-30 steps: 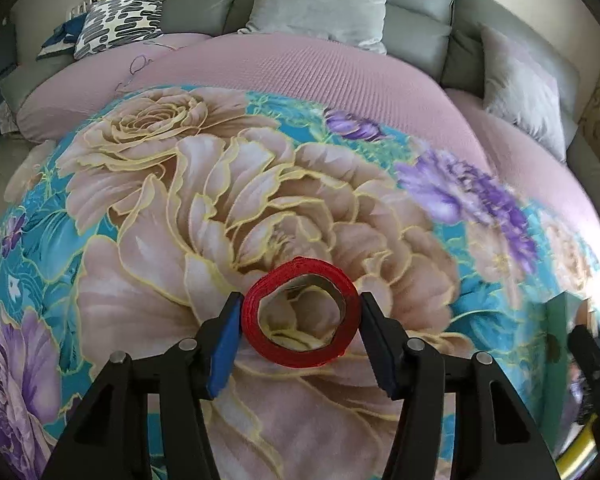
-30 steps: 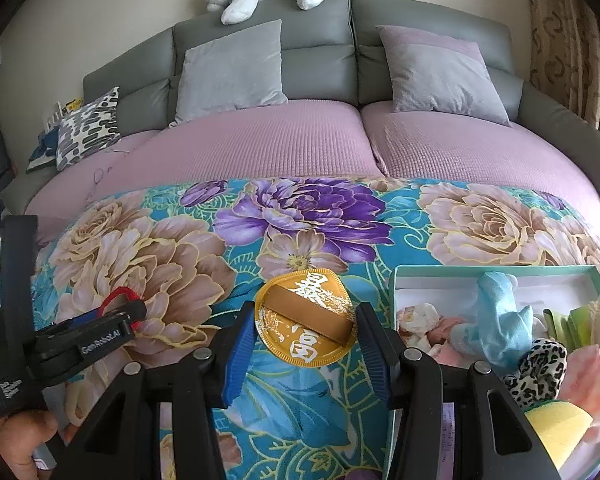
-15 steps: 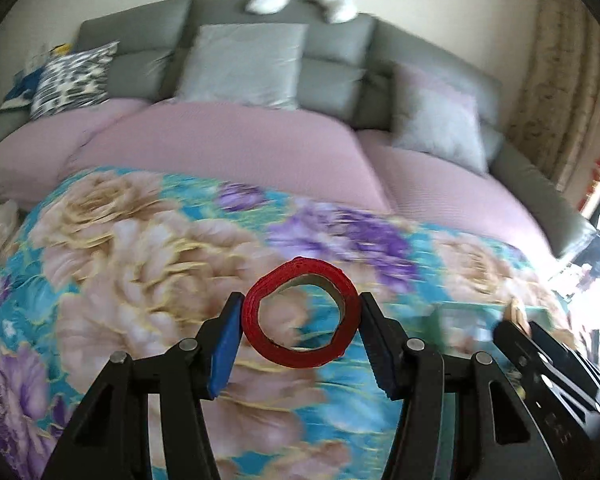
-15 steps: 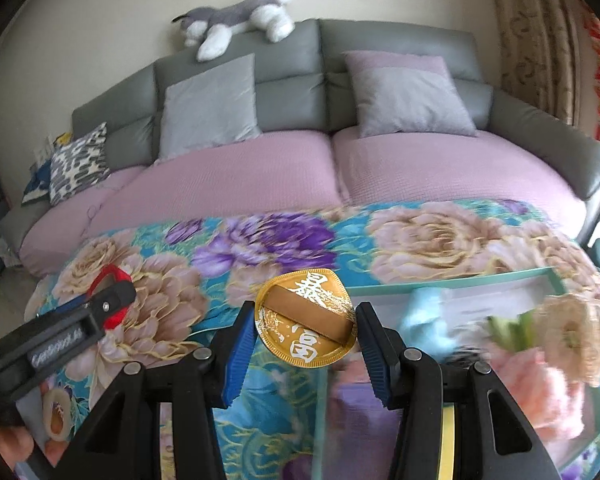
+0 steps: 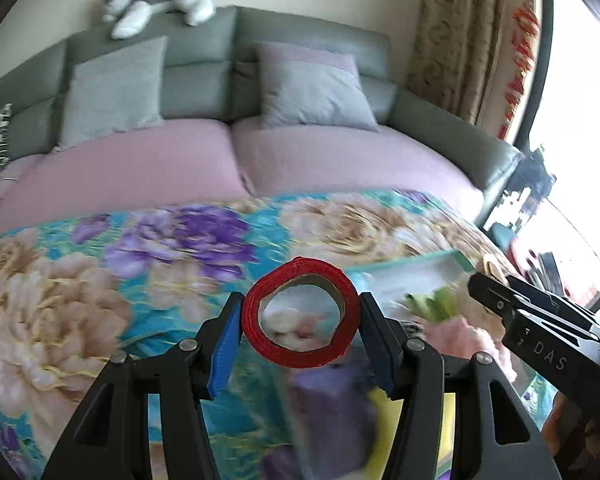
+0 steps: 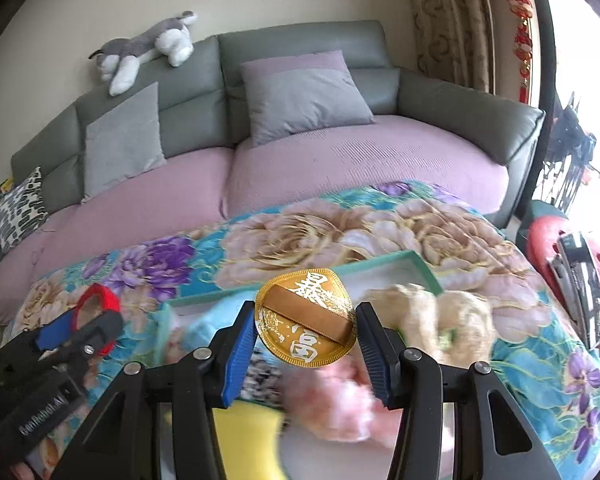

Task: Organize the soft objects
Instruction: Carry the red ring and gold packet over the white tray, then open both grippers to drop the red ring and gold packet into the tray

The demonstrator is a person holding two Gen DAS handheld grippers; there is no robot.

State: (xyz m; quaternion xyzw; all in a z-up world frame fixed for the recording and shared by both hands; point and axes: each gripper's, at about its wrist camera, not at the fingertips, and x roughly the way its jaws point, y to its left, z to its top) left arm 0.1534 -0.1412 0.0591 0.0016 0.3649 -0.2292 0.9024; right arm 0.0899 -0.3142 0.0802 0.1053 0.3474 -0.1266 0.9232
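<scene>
My left gripper [image 5: 300, 320] is shut on a red ring-shaped roll [image 5: 300, 312], held up above the flowered cloth [image 5: 100, 288]. My right gripper [image 6: 306, 320] is shut on a round gold piece [image 6: 306, 316] with white characters and a brown band. Both hang over a teal-rimmed white box [image 6: 380, 264] holding soft things: pink fluffy pieces [image 6: 332, 404], a cream flower [image 6: 428, 312], a yellow sponge [image 6: 244, 440]. The left gripper with its red roll [image 6: 96, 308] shows at lower left in the right wrist view; the right gripper's body [image 5: 540, 332] shows at the right in the left wrist view.
Behind the cloth runs a grey sofa [image 6: 300, 52] with pink seat covers [image 6: 340, 164], grey cushions [image 6: 304, 92] and a plush dog [image 6: 148, 48] on its back. A patterned pillow [image 6: 20, 208] lies far left. A red stool [image 6: 572, 280] stands at the right by the curtain [image 6: 452, 20].
Both grippers have swung to the right and risen a little, carrying the red roll and the gold piece from over the bare cloth to over the box. Grips unchanged.
</scene>
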